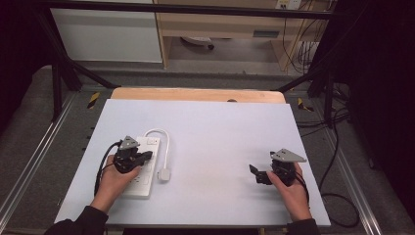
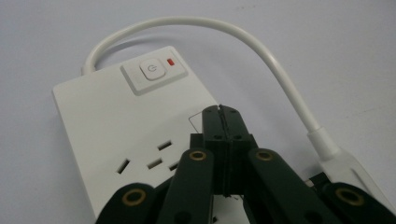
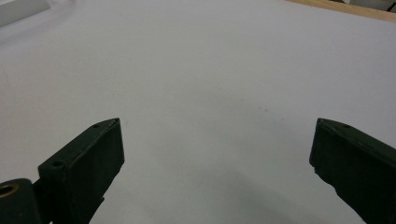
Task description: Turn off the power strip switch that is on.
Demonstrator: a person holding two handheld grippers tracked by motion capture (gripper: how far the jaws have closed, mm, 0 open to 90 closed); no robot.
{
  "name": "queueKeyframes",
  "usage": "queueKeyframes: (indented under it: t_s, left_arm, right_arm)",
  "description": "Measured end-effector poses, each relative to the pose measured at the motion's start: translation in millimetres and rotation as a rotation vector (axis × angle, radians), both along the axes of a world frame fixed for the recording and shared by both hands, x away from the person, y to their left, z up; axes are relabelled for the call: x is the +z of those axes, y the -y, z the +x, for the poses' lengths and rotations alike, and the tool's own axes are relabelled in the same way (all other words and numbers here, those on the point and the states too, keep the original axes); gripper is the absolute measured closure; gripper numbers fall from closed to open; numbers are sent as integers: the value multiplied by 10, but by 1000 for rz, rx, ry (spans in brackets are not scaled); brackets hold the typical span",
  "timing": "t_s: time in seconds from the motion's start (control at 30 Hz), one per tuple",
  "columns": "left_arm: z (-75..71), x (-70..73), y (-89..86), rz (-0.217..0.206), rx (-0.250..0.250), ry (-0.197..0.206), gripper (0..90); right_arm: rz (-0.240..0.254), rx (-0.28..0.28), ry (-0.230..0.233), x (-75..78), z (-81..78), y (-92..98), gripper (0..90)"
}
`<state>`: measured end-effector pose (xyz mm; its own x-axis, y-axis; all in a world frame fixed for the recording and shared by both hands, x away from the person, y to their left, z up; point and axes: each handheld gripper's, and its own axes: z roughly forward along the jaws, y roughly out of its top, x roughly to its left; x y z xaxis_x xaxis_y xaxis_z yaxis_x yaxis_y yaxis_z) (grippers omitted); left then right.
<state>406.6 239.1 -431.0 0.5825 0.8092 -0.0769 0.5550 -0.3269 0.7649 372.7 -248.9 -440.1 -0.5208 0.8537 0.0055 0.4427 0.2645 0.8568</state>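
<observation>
- We see the white power strip (image 1: 140, 169) on the left part of the white table sheet (image 1: 220, 147), lying lengthwise toward the far edge, switch end away from us.
- Left gripper (image 1: 147, 156) sits right over the strip; its jaws are clenched together, nothing between them. In the left gripper view the closed tips (image 2: 222, 114) hang over the strip's top face, just past the socket holes (image 2: 154, 163) and short of the power button (image 2: 150, 71) with its red indicator (image 2: 172, 61).
- The strip's white cable (image 1: 164, 142) loops out from the far end and runs back down the right side to the plug (image 1: 164, 174), which lies on the sheet just beside the strip. That cable and plug crowd the strip's right flank.
- Right gripper (image 1: 255, 174) is well apart, on the right part of the sheet, jaws released and spread wide (image 3: 217, 154), bare sheet between them.
- Wooden table edge (image 1: 195, 94) shows beyond the sheet; loose cables (image 1: 337, 147) trail on the floor right of the table.
</observation>
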Motion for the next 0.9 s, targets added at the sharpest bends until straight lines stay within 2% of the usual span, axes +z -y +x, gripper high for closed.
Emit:
queueKeyframes:
  t_s: [0.37, 0.43, 0.53, 0.63, 0.9]
  left_arm:
    - [-4, 3, -4, 0, 2, -8, 900]
    - [1, -2, -14, -2, -1, -26, 900]
    - [2, -13, -32, -21, 0, -27, 900]
    - [-8, -29, -21, -17, -6, -2, 900]
    - [-9, -24, -16, -7, 8, 13, 900]
  right_arm:
    - [-1, 0, -1, 0, -1, 0, 35]
    - [0, 1, 0, 0, 0, 2, 35]
    - [1, 0, 1, 0, 2, 6, 35]
    - [1, 0, 0, -1, 1, 3, 35]
    - [6, -6, -1, -2, 4, 7, 35]
